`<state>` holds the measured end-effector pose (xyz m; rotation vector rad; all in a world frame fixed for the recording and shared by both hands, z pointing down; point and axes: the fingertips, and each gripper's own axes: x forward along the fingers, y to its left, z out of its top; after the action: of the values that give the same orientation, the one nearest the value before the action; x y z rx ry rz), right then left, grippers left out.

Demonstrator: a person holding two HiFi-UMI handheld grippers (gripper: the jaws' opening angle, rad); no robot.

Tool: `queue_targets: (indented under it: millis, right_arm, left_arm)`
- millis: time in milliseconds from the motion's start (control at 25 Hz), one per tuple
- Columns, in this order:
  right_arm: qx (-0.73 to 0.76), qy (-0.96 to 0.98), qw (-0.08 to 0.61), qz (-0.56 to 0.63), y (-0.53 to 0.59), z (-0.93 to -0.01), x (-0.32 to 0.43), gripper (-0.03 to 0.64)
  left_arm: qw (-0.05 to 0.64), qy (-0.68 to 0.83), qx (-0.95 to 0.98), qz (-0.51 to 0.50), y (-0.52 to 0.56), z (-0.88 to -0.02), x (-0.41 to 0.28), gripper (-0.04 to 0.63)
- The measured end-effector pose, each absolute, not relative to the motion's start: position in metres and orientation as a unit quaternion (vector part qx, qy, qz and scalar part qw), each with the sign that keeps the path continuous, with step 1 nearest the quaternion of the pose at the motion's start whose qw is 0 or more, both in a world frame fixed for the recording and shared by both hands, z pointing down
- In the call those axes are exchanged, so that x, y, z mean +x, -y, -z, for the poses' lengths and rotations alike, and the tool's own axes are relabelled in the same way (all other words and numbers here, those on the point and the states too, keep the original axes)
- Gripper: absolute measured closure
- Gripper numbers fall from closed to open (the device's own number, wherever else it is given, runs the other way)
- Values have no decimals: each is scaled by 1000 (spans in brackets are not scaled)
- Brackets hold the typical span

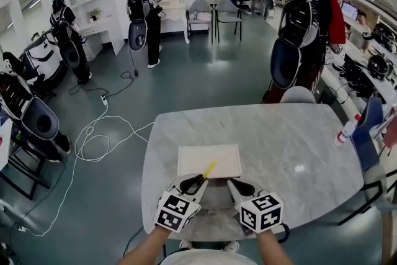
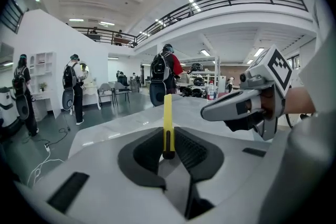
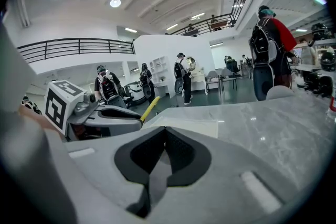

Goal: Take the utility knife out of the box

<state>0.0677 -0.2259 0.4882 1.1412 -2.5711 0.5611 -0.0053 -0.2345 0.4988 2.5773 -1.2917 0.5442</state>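
A flat cream box (image 1: 209, 160) lies closed on the marble table (image 1: 279, 139), just beyond both grippers. My left gripper (image 1: 197, 182) is shut on a yellow utility knife (image 1: 209, 169), which sticks up and forward over the box's near edge. In the left gripper view the utility knife (image 2: 167, 120) stands upright between the dark pads. My right gripper (image 1: 236, 185) hovers beside it, shut with nothing held. From the right gripper view the knife (image 3: 149, 108) pokes out of the left gripper, in front of the box (image 3: 186, 126).
A white spray bottle (image 1: 346, 129) stands at the table's right edge by a blue chair (image 1: 370, 133). A grey chair (image 1: 298, 95) sits at the far side. People with backpacks stand around the room; cables (image 1: 99, 133) trail over the floor at left.
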Motion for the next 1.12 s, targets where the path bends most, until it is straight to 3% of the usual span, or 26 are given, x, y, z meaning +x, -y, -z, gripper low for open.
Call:
queue_targets:
  millis: [1120]
  right_arm:
    - [417,884,115,-174,230,-462,73,612]
  left_arm:
    - [129,521,837,-106,233,-477,-54,534]
